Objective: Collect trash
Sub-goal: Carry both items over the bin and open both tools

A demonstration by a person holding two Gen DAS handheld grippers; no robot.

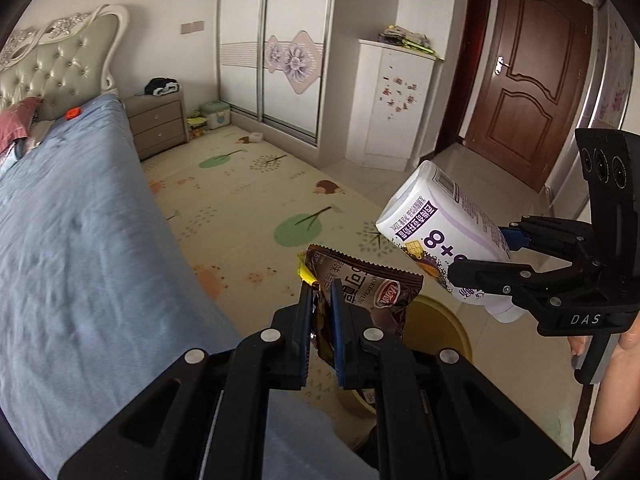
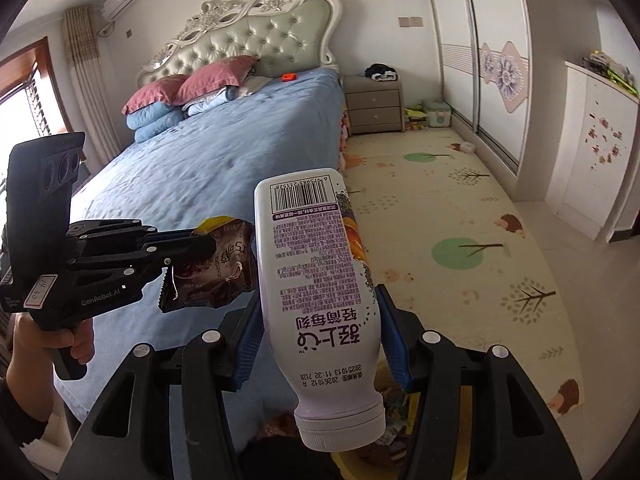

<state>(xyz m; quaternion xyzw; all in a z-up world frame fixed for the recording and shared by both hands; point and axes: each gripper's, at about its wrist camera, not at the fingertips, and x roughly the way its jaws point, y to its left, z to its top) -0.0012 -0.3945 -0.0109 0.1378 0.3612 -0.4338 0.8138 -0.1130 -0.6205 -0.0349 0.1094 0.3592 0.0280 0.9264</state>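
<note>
My left gripper (image 1: 322, 292) is shut on a brown snack wrapper (image 1: 362, 284), held in the air beside the bed; it also shows in the right wrist view (image 2: 218, 264), with the left gripper (image 2: 200, 248) at the left. My right gripper (image 2: 318, 320) is shut on a white and purple bottle (image 2: 316, 272), held cap down; the bottle also shows in the left wrist view (image 1: 444, 220) in the right gripper (image 1: 480, 256). A yellow bin (image 1: 440, 328) sits on the floor below both grippers, mostly hidden; its rim shows in the right wrist view (image 2: 472, 400).
A bed with a blue sheet (image 2: 208, 168) lies to the left. A patterned play mat (image 1: 248, 196) covers the floor. A grey nightstand (image 1: 158, 124), sliding wardrobe (image 1: 276, 40), white cabinet (image 1: 392, 104) and brown door (image 1: 528, 80) line the far walls.
</note>
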